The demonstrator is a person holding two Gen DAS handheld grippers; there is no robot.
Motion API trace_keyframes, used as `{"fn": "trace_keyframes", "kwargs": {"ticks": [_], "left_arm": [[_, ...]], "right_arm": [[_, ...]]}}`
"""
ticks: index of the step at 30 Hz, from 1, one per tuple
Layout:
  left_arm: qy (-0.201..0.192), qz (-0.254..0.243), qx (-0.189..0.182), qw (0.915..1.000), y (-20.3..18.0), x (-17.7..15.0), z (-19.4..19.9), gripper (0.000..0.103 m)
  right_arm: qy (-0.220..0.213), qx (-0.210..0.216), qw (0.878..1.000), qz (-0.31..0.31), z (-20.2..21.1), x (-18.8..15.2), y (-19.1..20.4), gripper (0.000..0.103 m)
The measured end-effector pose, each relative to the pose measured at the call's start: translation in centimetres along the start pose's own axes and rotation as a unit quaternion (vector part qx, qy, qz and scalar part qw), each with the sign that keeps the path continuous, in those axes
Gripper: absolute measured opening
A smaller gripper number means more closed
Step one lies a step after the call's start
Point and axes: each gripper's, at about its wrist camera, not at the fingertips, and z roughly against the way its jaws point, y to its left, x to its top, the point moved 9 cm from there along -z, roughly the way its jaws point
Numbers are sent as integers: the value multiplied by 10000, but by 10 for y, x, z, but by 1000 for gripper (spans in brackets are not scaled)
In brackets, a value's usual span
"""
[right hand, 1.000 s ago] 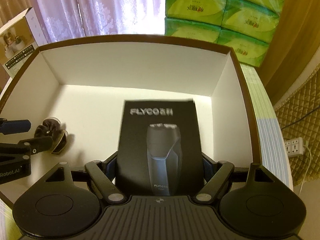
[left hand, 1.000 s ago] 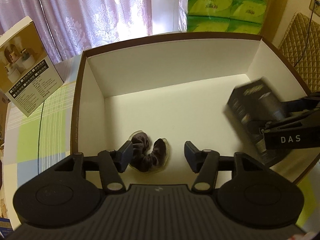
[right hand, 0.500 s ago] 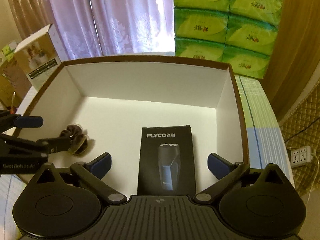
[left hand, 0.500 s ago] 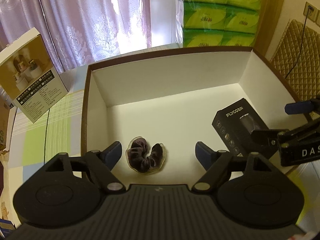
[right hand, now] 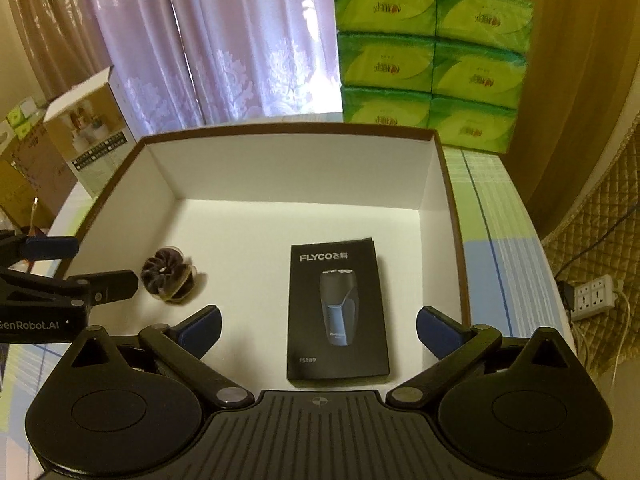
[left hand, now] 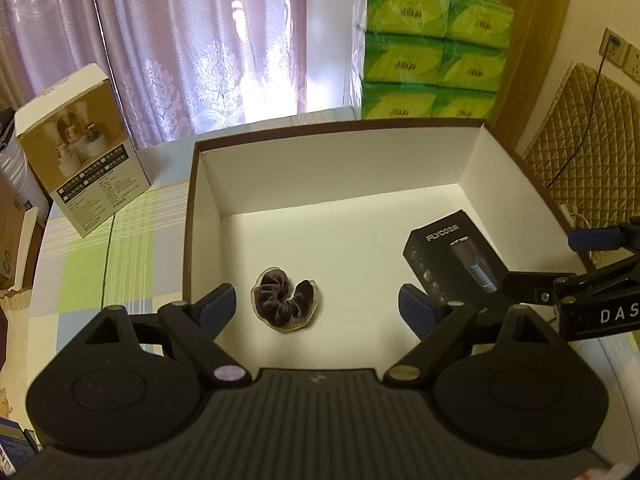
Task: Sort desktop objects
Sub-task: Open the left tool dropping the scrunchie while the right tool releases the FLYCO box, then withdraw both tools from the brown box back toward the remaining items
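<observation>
Both my jaws spread and empty: scrunchie (left hand: 285,303) lies between left gripper (left hand: 316,307) jaws, shaver box (right hand: 338,310) between right gripper (right hand: 318,330) jaws, both flat inside sorting box (right hand: 288,168).

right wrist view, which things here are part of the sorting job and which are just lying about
Part of the job:
box
shaver pack
hair scrunchie

Just lying about:
tissue packs
product carton
power strip
curtain
</observation>
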Motion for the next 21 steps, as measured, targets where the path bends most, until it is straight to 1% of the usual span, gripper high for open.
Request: {"fn": "trace_keyframes", "kwargs": {"ticks": [12,21], "left_arm": [[-287,206,15,9994,2,-18,57,88],[-516,167,125,9984,-3,-43,104,88]], "right_arm": [[-353,156,9993,31,52,-12,16,101],[-639,292,9975,-23,96,-32,25,101]]}}
